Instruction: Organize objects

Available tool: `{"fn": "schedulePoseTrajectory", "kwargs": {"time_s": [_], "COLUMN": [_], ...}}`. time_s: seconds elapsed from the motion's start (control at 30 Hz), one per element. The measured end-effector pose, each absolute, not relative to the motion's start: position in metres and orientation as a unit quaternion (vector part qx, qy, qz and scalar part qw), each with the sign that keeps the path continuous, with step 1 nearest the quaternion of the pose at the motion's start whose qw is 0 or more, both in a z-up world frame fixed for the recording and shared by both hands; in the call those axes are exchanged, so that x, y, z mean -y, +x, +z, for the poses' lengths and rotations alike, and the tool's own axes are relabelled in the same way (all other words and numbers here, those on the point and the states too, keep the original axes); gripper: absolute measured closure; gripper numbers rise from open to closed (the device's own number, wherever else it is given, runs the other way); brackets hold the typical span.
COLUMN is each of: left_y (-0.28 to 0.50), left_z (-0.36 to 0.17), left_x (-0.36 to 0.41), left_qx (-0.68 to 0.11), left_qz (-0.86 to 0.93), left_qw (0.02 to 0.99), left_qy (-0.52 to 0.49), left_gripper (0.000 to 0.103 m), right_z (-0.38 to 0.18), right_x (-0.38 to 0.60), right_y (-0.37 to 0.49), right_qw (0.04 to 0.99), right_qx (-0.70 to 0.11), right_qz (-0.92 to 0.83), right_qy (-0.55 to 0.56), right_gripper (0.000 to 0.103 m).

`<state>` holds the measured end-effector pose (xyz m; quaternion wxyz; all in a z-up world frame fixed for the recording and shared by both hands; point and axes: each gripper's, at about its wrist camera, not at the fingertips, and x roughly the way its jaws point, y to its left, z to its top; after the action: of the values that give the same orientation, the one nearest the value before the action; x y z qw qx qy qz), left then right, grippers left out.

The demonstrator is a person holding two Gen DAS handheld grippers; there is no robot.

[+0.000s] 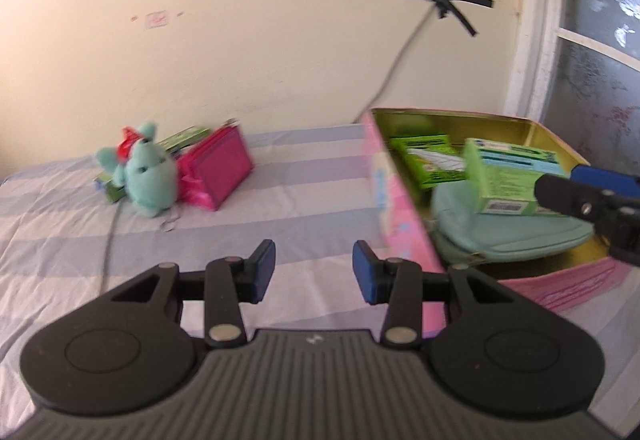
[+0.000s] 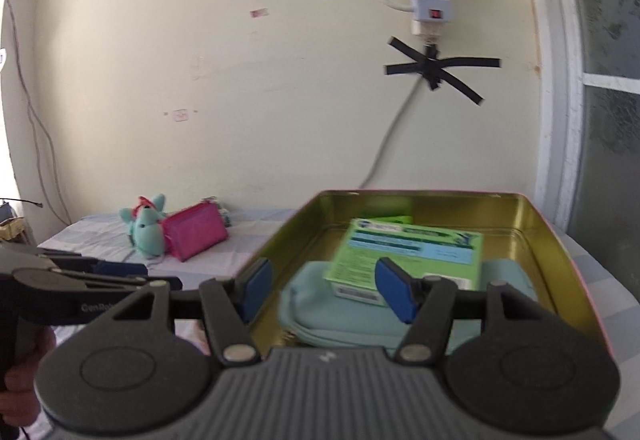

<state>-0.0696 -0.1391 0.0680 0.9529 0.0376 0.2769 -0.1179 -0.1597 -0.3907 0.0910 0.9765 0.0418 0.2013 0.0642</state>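
Pink tin box (image 1: 404, 236), lid off, gold-lined inside, standing on a bed (image 1: 304, 176) covered with a sheet in pale blue and lilac stripes. Contents:
- pale teal zip pouch (image 1: 508, 236), lying flat on the tin's floor at the near end;
- green carton (image 1: 512, 180) with a barcode on its near face, resting tilted on top of the pouch;
- second green carton (image 1: 430, 160), further back in the tin, partly hidden behind the first.

Items outside the tin, grouped near the wall at the far left of the bed, well apart from the tin:
- teal plush toy (image 1: 146, 176) with a red bow, leaning against the pouch beside it;
- magenta zip pouch (image 1: 218, 172), standing on its edge;
- flat green box (image 1: 182, 138), mostly hidden behind the plush and the magenta pouch.

Left hand-held gripper (image 1: 314, 270): blue pads set apart with nothing between them, hovering over bare sheet just left of the tin's near corner; grasping nothing.

Right hand-held gripper (image 2: 324, 290): jaws parted and empty, poised above the tin's near end, with the teal pouch and tilted carton seen beyond its pads and not touched by them.

Background: cream wall, a white power strip (image 2: 430, 0) and its cable fixed with crosses of black tape (image 2: 436, 70).
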Motion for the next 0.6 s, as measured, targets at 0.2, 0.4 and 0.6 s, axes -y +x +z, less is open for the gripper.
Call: {"fn": "schedulePoseTrajectory", "kwargs": {"time_s": [0.2, 0.4, 0.6], "left_y": [-0.054, -0.026, -0.010], "left_z": [0.052, 0.029, 0.015], "left_x": [0.078, 0.000, -0.056], "left_qx": [-0.286, -0.298, -0.297], "left_qz": [-0.069, 0.027, 0.067], "left_qw": [0.955, 0.954, 0.951], "left_qy": [0.024, 0.016, -0.046], "left_gripper": [0.058, 0.058, 0.056], "right_z": [0.096, 0.090, 0.075], "right_x": [0.336, 0.276, 0.197], "right_y": [-0.139, -0.109, -0.068], "right_qw": [0.971, 0.957, 0.941], "right_qx": [-0.210, -0.240, -0.258], "right_qz": [0.110, 0.165, 0.217], "right_qy": [0.024, 0.001, -0.034], "right_gripper": [0.043, 0.042, 0.041]}}
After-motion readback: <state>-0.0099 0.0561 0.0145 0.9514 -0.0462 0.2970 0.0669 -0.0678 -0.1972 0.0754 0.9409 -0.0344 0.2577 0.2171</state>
